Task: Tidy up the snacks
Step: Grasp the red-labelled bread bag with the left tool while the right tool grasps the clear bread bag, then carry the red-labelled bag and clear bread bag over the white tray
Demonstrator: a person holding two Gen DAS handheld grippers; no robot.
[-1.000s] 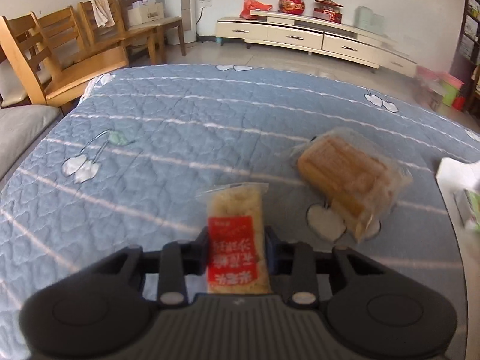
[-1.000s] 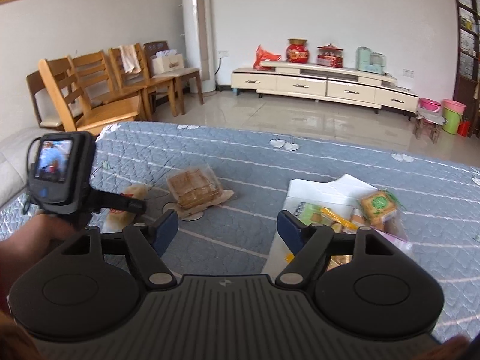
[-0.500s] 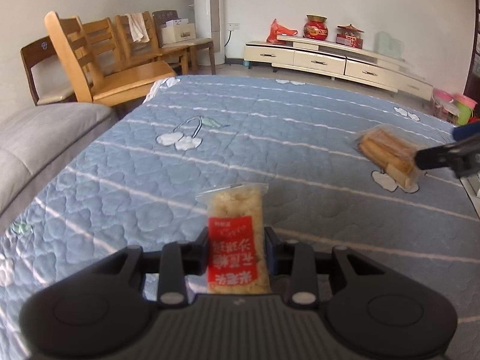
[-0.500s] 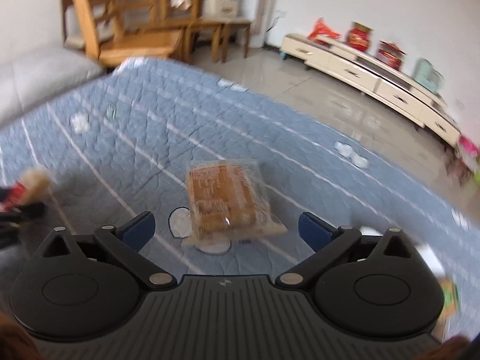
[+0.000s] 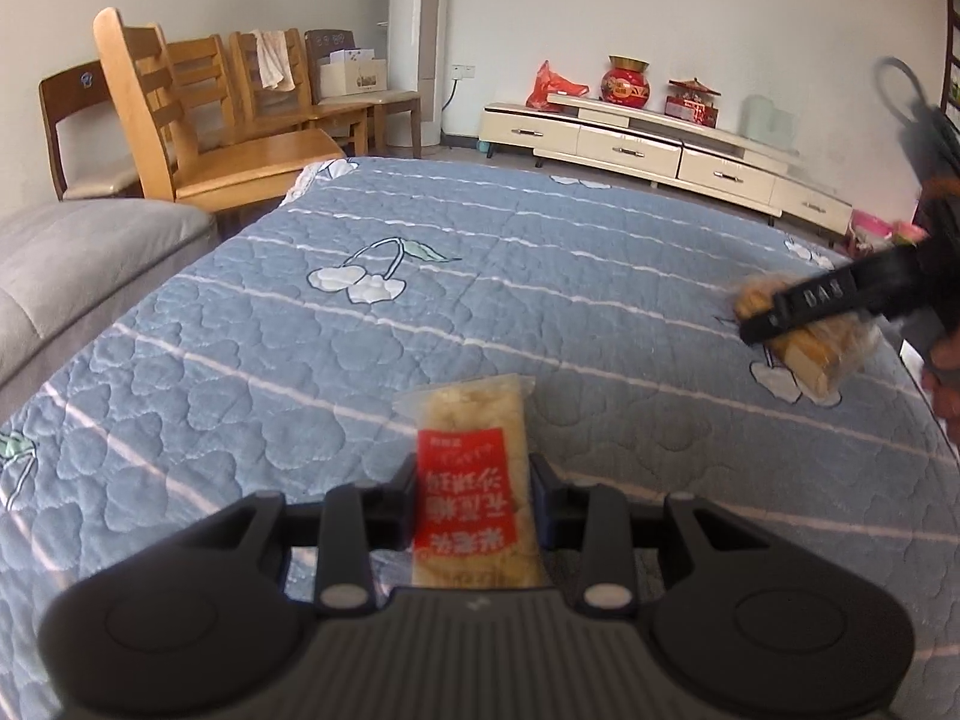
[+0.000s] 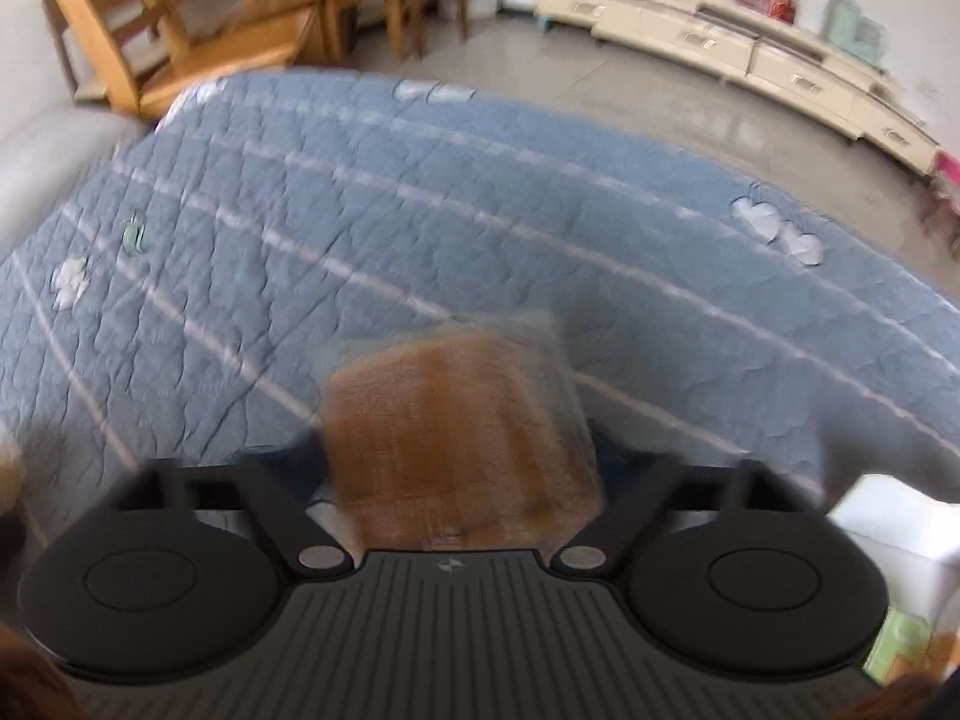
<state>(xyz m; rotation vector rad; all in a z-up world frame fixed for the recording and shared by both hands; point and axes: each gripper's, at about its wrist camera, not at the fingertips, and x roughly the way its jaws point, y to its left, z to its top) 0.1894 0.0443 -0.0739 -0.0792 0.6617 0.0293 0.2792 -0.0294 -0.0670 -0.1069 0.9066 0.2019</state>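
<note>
Fingers of the left gripper (image 5: pixel 474 495) pinch the red-labelled snack bar (image 5: pixel 471 483) at mid-length, its end poking forward, while the right gripper (image 6: pixel 462 456) straddles the wrapped brown cake (image 6: pixel 462 426), grip lost in blur, seemingly collecting both.

Home living room: blue quilted cherry-print cover (image 5: pixel 540 276) over a bed or couch, grey sofa (image 5: pixel 72 264), row of wooden dining chairs (image 5: pixel 198 120), long cream TV cabinet (image 5: pixel 660 144) with red ornaments, standing air conditioner (image 5: pixel 420 42), tiled floor (image 6: pixel 630 90)
</note>
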